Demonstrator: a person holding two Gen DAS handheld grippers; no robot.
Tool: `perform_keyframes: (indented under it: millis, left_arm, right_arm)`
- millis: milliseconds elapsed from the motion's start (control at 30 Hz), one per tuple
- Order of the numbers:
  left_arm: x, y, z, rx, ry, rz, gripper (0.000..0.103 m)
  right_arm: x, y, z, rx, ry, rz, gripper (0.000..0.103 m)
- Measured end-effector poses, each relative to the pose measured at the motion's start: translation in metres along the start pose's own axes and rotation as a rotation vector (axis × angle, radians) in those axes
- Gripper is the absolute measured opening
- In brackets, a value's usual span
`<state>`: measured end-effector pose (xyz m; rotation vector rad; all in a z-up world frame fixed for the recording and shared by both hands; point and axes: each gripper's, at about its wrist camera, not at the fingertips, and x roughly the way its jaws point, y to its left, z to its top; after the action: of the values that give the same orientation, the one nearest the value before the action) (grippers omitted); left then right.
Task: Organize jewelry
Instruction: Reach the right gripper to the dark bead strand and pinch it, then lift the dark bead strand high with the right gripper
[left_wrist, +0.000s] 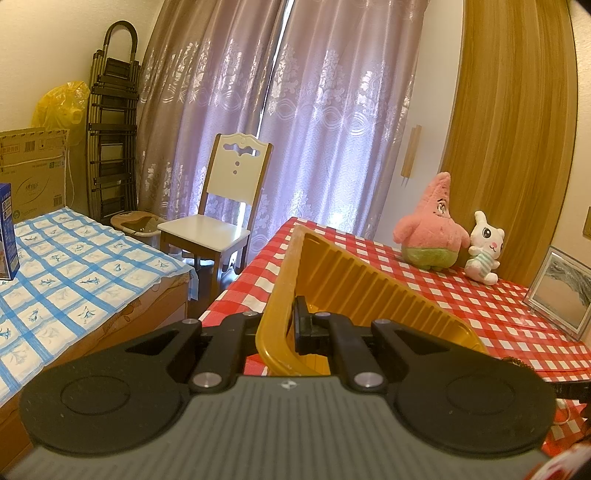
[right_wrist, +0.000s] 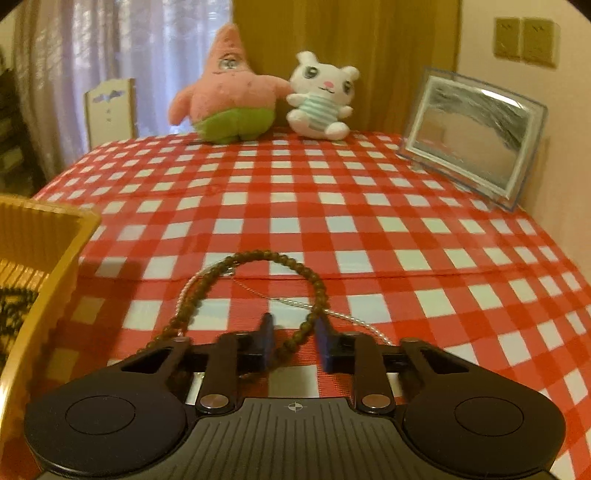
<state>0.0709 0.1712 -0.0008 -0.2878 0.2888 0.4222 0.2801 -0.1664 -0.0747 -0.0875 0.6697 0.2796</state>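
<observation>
Two tools: my left tool (left_wrist: 291, 325) clamps the yellow tray (left_wrist: 369, 280) wall; my right tool (right_wrist: 295, 343) straddles the brown bead necklace (right_wrist: 258, 258), unclosed, near the counter's (right_wrist: 332, 206) front edge. Limp, light strand; pinch beads crosswise.

Daylight glows through the curtains (left_wrist: 295, 110), leaving the room warm and fairly bright in the left wrist view. The right wrist view is dimmer, softly blurred, with a shadow beside the yellow tray (right_wrist: 40, 266). Fisheye bending curves both pictures' edges, with dark corners.
</observation>
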Motion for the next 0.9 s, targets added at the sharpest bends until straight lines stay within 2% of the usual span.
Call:
perform_keyframes:
  millis: [100, 200, 533, 900]
  left_arm:
    - [0.001, 0.000, 0.000, -0.002, 0.001, 0.000, 0.006]
    - [0.001, 0.000, 0.000, 0.001, 0.001, 0.000, 0.006]
    - [0.001, 0.000, 0.000, 0.000, 0.001, -0.001, 0.006]
    - [0.001, 0.000, 0.000, 0.001, 0.000, 0.000, 0.006]
  right_arm:
    - [-0.001, -0.001, -0.001, 0.001, 0.005, 0.015, 0.006]
    - [-0.004, -0.010, 0.002, 0.052, 0.010, 0.076, 0.006]
    - [-0.060, -0.029, 0.047, 0.177, -0.149, 0.232, 0.006]
    - [-0.112, -0.038, 0.083, 0.185, -0.246, 0.307, 0.006]
